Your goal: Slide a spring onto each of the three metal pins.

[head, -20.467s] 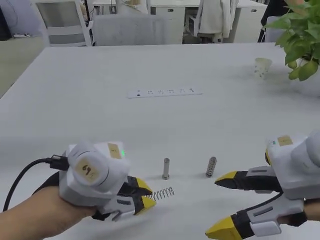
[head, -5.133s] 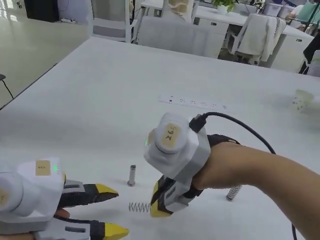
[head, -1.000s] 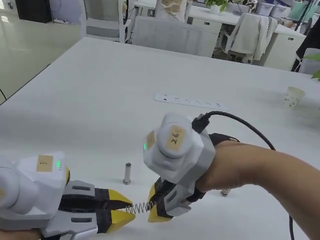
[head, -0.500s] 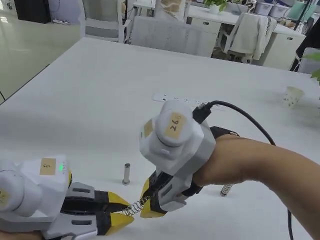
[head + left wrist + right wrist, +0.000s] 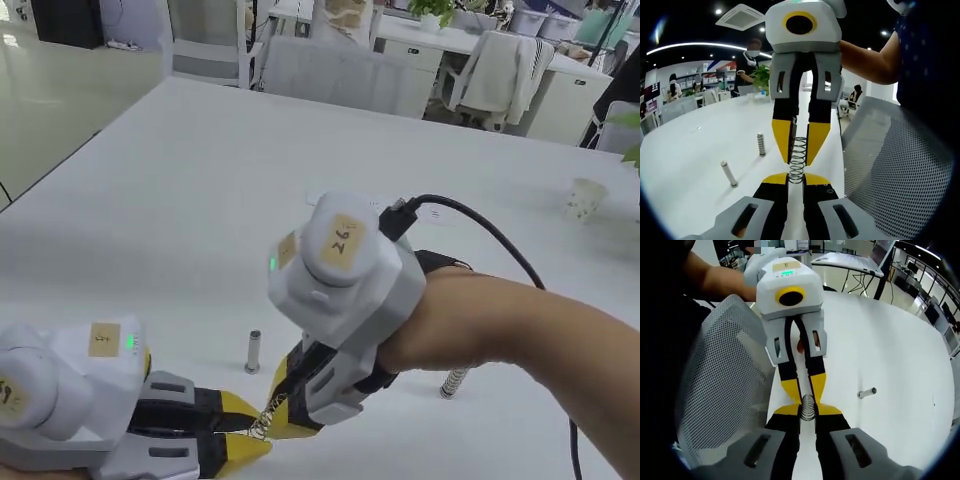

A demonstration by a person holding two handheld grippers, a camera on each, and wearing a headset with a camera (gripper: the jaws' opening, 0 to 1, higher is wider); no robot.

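A small coil spring (image 5: pixel 264 419) hangs in the air between my two grippers, end to end. My left gripper (image 5: pixel 248 428), low on the left, is shut on one end of the spring (image 5: pixel 798 150). My right gripper (image 5: pixel 273 408), on an arm that reaches across from the right, is shut on the other end (image 5: pixel 808 406). In the left gripper view my own tips (image 5: pixel 796 178) meet the right gripper (image 5: pixel 797 161). The right gripper view shows my own tips (image 5: pixel 808 413) facing the left gripper (image 5: pixel 806 399). A bare metal pin (image 5: pixel 253 352) stands just behind them. A pin wearing a spring (image 5: pixel 455 381) stands to the right.
A white power strip (image 5: pixel 440 212) lies mid-table and a paper cup (image 5: pixel 581 198) stands far right. Chairs and desks line the far edge. A grey mesh chair back (image 5: pixel 725 375) is close behind the grippers at the table's near edge.
The right gripper has closed in on the left one, so less of the spring shows between them. Both have risen slightly off the table.
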